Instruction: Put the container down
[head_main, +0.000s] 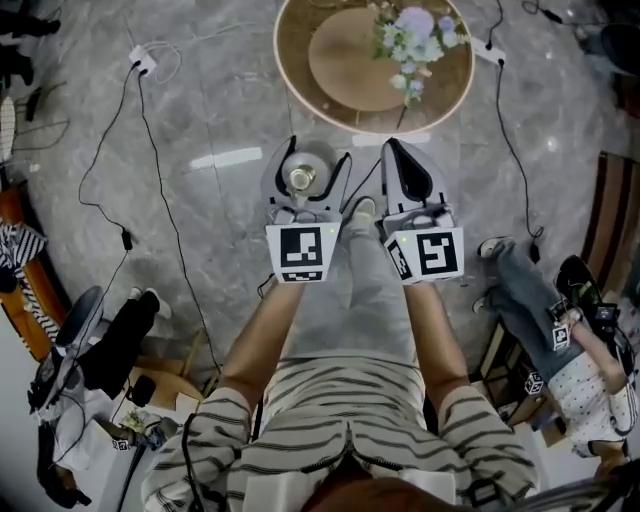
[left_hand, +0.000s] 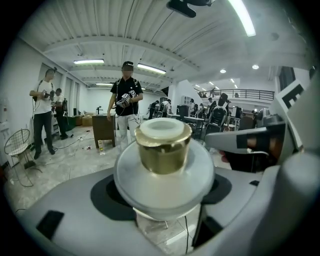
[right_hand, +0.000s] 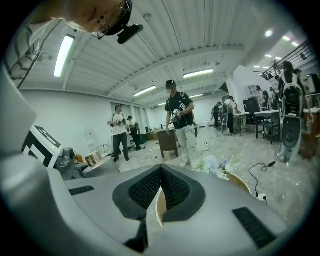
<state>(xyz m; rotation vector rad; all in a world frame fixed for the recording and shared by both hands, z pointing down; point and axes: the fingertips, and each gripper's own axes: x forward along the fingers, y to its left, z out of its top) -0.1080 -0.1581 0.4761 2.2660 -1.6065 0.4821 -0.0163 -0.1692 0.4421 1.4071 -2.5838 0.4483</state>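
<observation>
- Your left gripper (head_main: 316, 160) has its jaws pinching the container (left_hand: 162, 155) by its wide white body. The gold neck and white cap point away from you.
- Your right gripper (head_main: 392, 150) has its jaws pressed together with nothing between them.
- The container (head_main: 300, 178) is held up in the air, over the grey floor (head_main: 200, 200) and just short of the near edge of the round table (head_main: 293, 85). It rests on nothing.
- Progress, as I judge it: the task is not done. The container has not been set on any surface, so the whole lowering and letting-go is left for you.
- The table looks like the nearest place to set it down. To use it you would have to reach forward, lower the container onto a bare part of the top, then spread the left jaws.
- Counts for the task: one container, two grippers (one loaded, one empty).
- Counts around you: one round table and one bunch of flowers (head_main: 415, 40) standing on its far right part.
- Several cables (head_main: 150, 150) run across the floor.
- Other people stand in the room behind. Three are plain in the right gripper view, and those farther back are too small to count.
</observation>
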